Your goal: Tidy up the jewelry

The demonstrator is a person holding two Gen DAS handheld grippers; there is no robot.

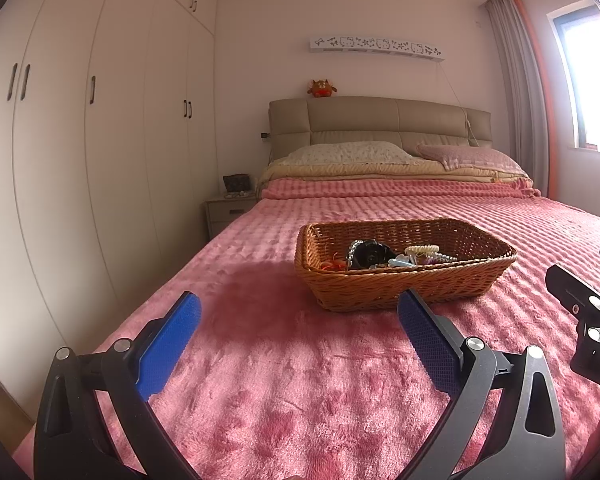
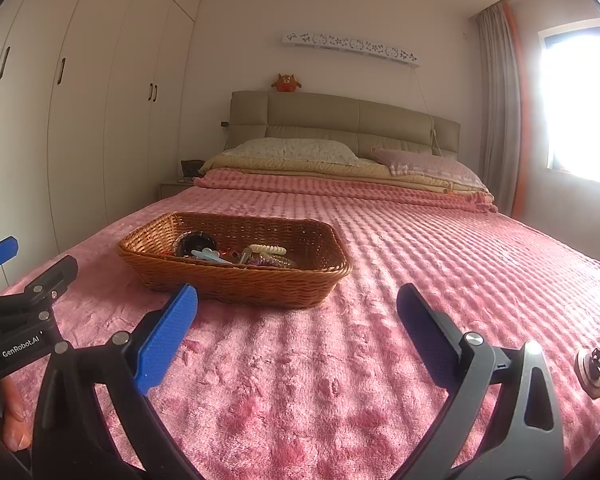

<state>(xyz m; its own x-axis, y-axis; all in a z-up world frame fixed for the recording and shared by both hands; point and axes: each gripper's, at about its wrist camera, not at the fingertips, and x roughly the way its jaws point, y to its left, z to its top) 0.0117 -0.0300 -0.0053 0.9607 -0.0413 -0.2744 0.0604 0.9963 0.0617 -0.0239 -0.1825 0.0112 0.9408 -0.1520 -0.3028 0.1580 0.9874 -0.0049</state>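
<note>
1. We see a bed covered by a pink plush blanket (image 1: 340, 380) with a ribbed, waffle-like pile, running to a padded beige headboard (image 1: 380, 120) at the far end.
2. On the blanket sits a rectangular woven wicker basket (image 1: 400, 284), brown with flared walls, ahead of both grippers and toward the near half of the bed.
3. Inside it we make out a heap of small pieces: a black round item (image 1: 370, 254), a cream coiled spiral tie (image 1: 422, 249), a pale blue clip (image 1: 402, 262) and orange-red bits (image 1: 332, 266) at the left; finer detail is too small to tell.
4. Our left gripper (image 1: 300, 326) hovers over the blanket with its blue textured pads spread wide, empty.
5. Our right gripper (image 2: 298, 324) hovers likewise, jaws wide apart, holding nothing, the basket just beyond its left pad.
</note>
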